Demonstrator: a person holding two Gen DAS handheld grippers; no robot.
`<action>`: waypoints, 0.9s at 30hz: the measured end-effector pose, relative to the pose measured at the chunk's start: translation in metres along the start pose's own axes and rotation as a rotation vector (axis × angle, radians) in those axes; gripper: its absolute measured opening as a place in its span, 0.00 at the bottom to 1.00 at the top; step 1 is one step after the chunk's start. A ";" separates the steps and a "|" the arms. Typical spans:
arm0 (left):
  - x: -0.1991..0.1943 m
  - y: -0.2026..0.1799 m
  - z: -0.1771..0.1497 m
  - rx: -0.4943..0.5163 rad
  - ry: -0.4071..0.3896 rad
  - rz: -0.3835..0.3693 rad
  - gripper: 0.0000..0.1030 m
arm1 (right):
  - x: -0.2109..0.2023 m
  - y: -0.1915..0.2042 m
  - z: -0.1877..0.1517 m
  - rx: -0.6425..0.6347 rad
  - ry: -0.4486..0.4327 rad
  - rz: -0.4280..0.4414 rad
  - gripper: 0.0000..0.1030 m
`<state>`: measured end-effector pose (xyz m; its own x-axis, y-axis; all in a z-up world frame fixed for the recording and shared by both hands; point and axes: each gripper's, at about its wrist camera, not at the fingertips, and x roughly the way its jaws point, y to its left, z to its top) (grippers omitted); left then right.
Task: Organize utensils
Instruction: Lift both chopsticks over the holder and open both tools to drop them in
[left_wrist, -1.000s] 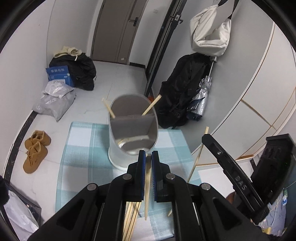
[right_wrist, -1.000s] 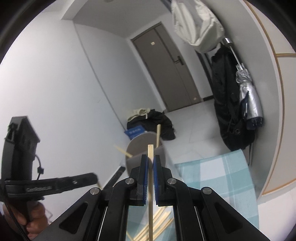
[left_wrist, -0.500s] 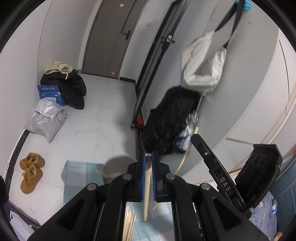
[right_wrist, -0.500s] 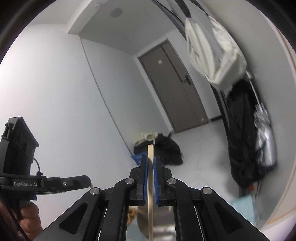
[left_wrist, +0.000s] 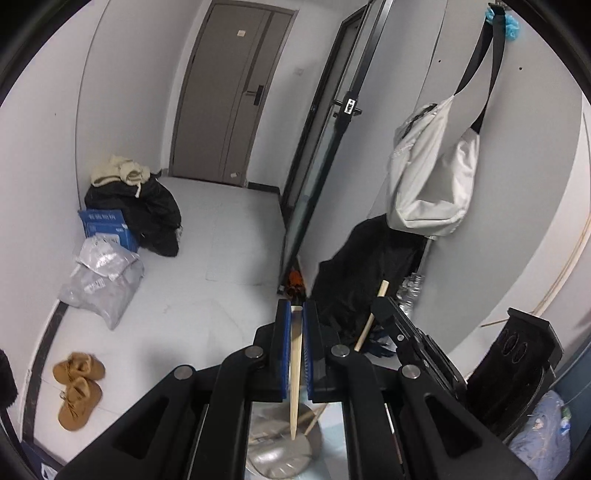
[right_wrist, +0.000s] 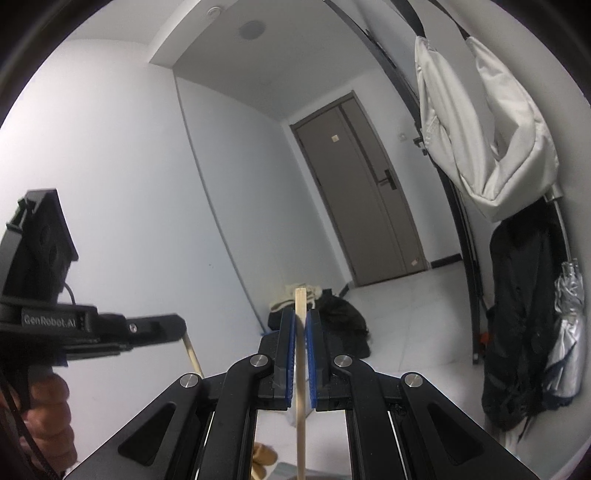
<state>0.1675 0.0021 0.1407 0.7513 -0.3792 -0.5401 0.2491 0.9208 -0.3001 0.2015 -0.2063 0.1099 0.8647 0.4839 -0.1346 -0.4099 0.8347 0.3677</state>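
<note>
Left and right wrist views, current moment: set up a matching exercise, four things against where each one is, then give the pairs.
Things:
1. chopstick in left gripper
2. white bag
3. brown shoes
4. blue box

Places:
A. on the floor by the left wall, nearest the camera
B. clamped between blue pads, tip over the grey holder
C. hanging on the right wall
D. beside the black pile of clothes

Pairs: 1-B, 2-C, 3-A, 4-D
</note>
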 end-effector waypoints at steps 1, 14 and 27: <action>0.004 0.002 -0.001 0.009 -0.003 0.007 0.02 | 0.005 -0.002 -0.004 0.007 -0.002 -0.014 0.05; 0.026 0.011 -0.029 0.078 -0.061 0.048 0.02 | 0.032 -0.033 -0.049 0.065 0.007 -0.094 0.05; 0.036 0.015 -0.050 0.025 0.023 0.000 0.02 | 0.025 -0.031 -0.061 0.101 0.066 -0.056 0.05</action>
<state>0.1678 -0.0021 0.0773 0.7369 -0.3812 -0.5582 0.2644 0.9226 -0.2810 0.2180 -0.2041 0.0392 0.8630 0.4566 -0.2162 -0.3276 0.8315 0.4486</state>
